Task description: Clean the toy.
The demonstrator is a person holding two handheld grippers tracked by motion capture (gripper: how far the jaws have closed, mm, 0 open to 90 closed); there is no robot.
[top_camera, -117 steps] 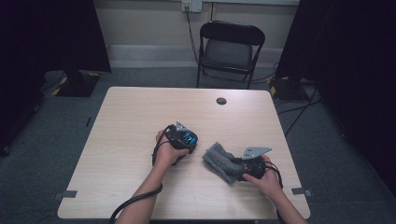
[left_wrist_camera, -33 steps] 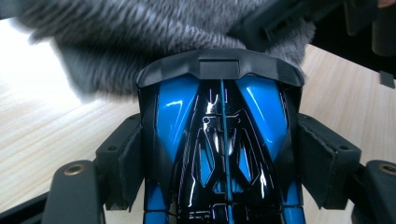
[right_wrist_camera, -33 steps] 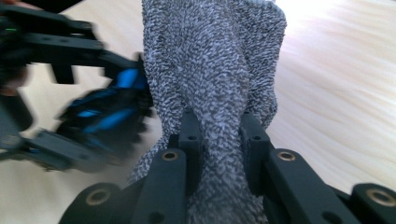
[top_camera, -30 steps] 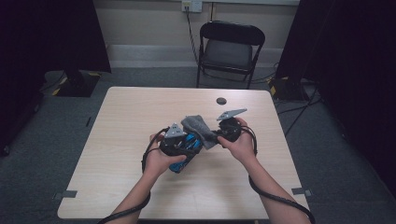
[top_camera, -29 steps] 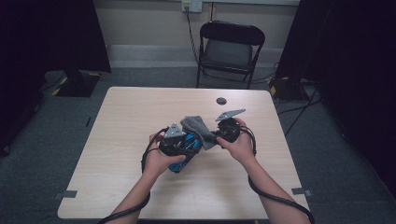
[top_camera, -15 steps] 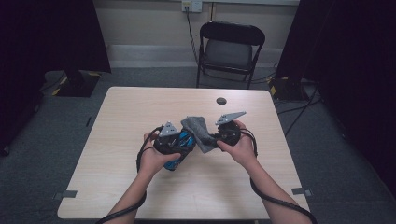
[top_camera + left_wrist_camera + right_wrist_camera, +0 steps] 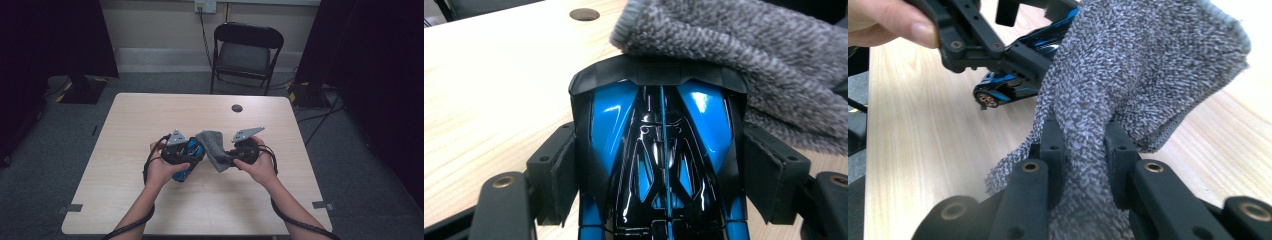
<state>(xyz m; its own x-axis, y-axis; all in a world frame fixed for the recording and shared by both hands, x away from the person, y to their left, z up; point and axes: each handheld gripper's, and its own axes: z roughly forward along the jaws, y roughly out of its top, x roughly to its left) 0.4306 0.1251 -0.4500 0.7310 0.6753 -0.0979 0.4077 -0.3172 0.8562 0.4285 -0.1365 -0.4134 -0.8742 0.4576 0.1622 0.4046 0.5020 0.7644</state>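
Since the earliest frame both hands have come together at the middle of the tabletop (image 7: 125,150), where the right one earlier lay nearer the right edge with the cloth. Left tool (image 7: 187,152) holds the blue and black toy car (image 7: 661,155), its jaws pressed on the car's two sides, as the left gripper view shows. Right tool (image 7: 231,155) is clamped narrow on a bunched fold of the grey cloth (image 7: 1128,80). Between the two tools, the cloth drapes against the car's far end, touching it. A small dark disc (image 7: 237,108) lies well apart on the far side of the tabletop.
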